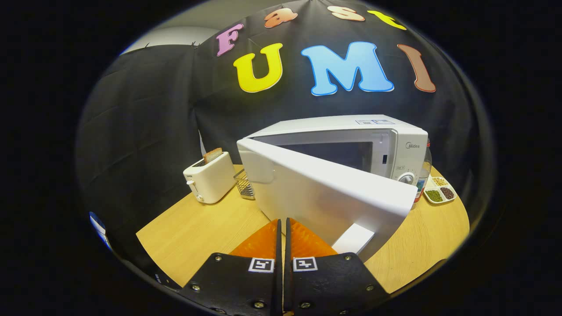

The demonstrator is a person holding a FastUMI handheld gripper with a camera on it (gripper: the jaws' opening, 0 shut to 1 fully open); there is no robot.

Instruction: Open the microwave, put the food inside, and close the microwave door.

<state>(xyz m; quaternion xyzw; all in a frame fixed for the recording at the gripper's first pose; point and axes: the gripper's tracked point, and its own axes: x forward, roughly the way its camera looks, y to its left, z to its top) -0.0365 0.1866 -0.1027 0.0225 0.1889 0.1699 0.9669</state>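
Gripper view, jaws clenched empty, microwave door [325, 193] ajar hiding cavity, bottle [425, 173] half-hidden.

Microwave [351, 131] white all over, door [325, 193] white outside, window in door dark grey. Toaster [210, 177] white, brown slice of bread [213, 155] in slot. Wire basket [244, 184] silver-grey mesh. Bench [197, 228] light wood grain, yellowish tan. Divided tray [440, 190] white, holding green, dark brown and pale yellow grains. Claw [283, 228], fingers pressed together, carries two black-and-white square markers
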